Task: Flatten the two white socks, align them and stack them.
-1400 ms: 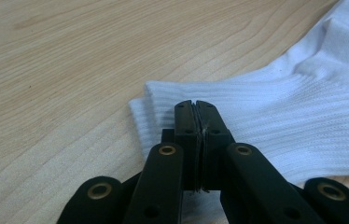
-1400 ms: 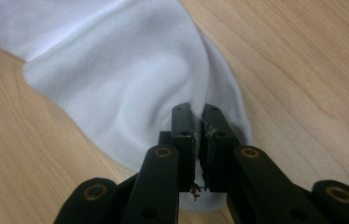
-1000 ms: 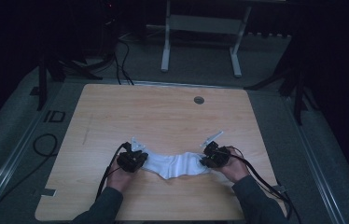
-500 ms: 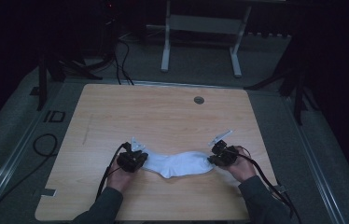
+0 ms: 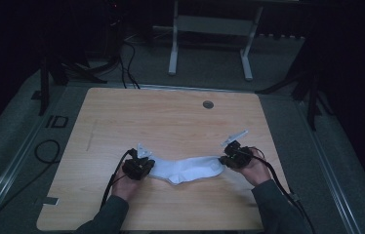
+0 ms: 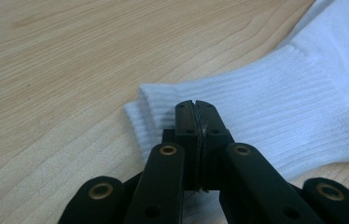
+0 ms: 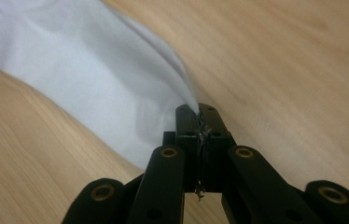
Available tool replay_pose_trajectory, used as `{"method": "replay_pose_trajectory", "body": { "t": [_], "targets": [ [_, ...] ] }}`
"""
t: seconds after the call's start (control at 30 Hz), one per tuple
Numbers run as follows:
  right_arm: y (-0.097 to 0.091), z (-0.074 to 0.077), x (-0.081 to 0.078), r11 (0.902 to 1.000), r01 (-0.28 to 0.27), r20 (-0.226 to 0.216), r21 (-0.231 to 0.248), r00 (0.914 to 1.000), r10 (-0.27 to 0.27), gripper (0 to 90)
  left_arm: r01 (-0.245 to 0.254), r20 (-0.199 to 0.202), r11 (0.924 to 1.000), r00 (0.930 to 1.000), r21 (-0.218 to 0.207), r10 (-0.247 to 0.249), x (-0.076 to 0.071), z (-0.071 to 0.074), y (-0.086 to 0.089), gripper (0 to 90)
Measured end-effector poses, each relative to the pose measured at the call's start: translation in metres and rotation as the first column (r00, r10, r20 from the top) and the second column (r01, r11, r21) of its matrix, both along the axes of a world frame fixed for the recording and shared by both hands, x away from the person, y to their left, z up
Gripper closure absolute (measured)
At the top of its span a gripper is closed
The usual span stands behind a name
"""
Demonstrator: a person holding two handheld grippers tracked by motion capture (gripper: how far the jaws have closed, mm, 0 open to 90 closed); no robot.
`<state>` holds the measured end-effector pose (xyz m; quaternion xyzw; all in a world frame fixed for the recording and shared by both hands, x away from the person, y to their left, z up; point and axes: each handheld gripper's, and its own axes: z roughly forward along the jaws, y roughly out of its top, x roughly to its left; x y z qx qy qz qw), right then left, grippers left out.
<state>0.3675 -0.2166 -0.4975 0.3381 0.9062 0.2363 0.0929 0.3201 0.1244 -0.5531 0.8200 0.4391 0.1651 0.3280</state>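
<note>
On the table: one wooden table [image 5: 171, 122] takes up the middle of the high view, with one small round grommet [image 5: 208, 104] near its 12 o'clock edge.
Sock: one white sock [image 5: 186, 170] is stretched along the 6 o'clock side of the table, ribbed cuff toward 9 o'clock, toe toward 3 o'clock.
Left gripper: one left gripper [image 6: 195, 105], jaws pressed together on the ribbed cuff [image 6: 266, 102].
Right gripper: one right gripper [image 7: 199, 112], jaws clamped on a thin pinch of the toe [image 7: 93, 65], lifted off the wood.
Risk: the toe pinch looks slight, so a harder pull outward could slip it free; uneven tension could twist the sock.
</note>
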Motion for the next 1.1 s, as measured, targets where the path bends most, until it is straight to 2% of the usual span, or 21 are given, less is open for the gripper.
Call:
{"method": "replay_pose_trajectory", "body": {
  "t": [0.13,0.23,0.33,0.47,0.57,0.83,1.1],
  "targets": [
    [0.004,0.002,0.004,1.0000,-0.007,0.008,-0.002,0.9999,0.007,87.9,-0.001,0.000,1.0000,1.0000,-0.002,0.001,0.000,0.000,0.000,88.9],
    [0.008,-0.006,0.008,0.9995,-0.021,-0.034,-0.025,0.9992,0.020,86.3,-0.002,0.000,1.0000,1.0000,-0.004,0.002,0.000,0.000,0.000,88.9],
    [0.006,-0.017,0.013,0.9987,-0.007,-0.058,-0.050,0.9983,0.004,85.4,-0.002,0.001,1.0000,1.0000,-0.003,0.002,-0.001,0.000,0.000,88.8],
    [-0.001,-0.024,0.018,0.9991,0.022,-0.087,-0.036,0.9959,-0.025,84.4,-0.003,0.001,1.0000,1.0000,-0.005,0.003,0.000,0.000,0.000,88.8],
    [-0.004,-0.024,0.017,0.9995,0.016,-0.094,-0.026,0.9953,-0.019,80.0,-0.004,0.000,1.0000,1.0000,-0.007,0.004,-0.001,0.000,0.000,88.5],
    [-0.013,-0.007,0.013,0.9983,0.040,-0.048,0.042,0.9982,-0.038,66.6,0.000,0.015,0.9995,0.9999,-0.033,0.001,-0.002,0.003,0.003,82.7],
    [-0.017,-0.004,0.013,0.9972,0.059,-0.033,0.047,0.9978,-0.057,62.6,-0.043,0.044,0.9976,0.9980,-0.056,0.045,-0.003,0.012,0.017,82.7]
  ]
}}
